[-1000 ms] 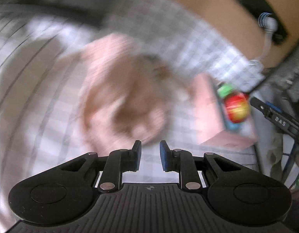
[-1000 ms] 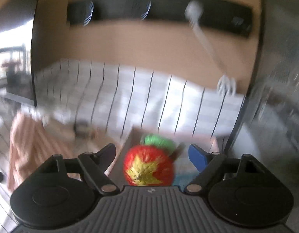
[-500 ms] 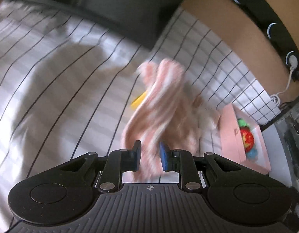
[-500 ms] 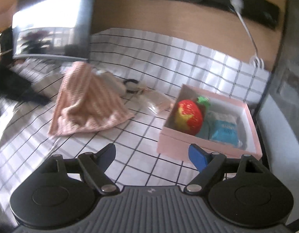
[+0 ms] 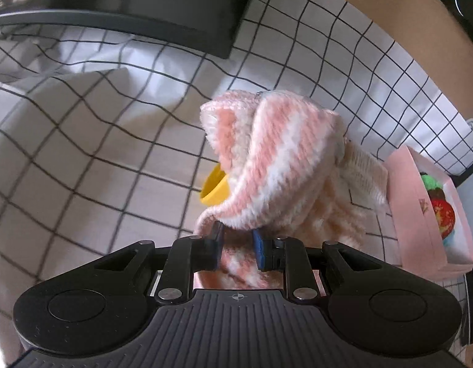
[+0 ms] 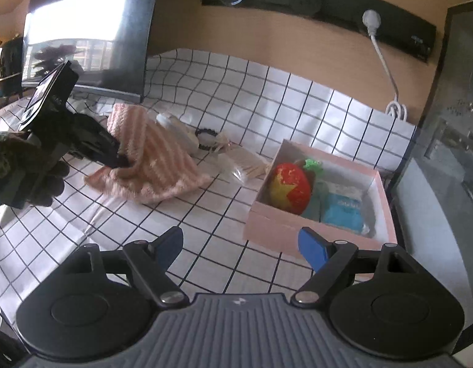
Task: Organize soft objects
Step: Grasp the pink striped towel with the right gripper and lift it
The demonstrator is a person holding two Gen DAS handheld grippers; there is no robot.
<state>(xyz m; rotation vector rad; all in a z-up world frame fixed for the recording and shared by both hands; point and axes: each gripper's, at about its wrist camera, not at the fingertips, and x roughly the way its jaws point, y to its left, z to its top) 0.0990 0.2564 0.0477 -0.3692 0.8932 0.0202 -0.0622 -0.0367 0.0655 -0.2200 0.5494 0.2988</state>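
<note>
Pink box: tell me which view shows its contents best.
The right wrist view. It looks into the open pink box, showing the red strawberry plush and blue packet. The left wrist view catches the box at the edge, side-on, contents mostly hidden.

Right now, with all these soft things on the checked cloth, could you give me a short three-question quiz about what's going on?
1. True or false: the left gripper is shut on the pink-and-white striped knitted cloth.
2. What does the right gripper hold? A) a red ball B) nothing C) a blue packet
3. Fill in: the red-and-yellow plush strawberry lies in the pink cardboard ____.

Key: 1 true; 2 B; 3 box.
</note>
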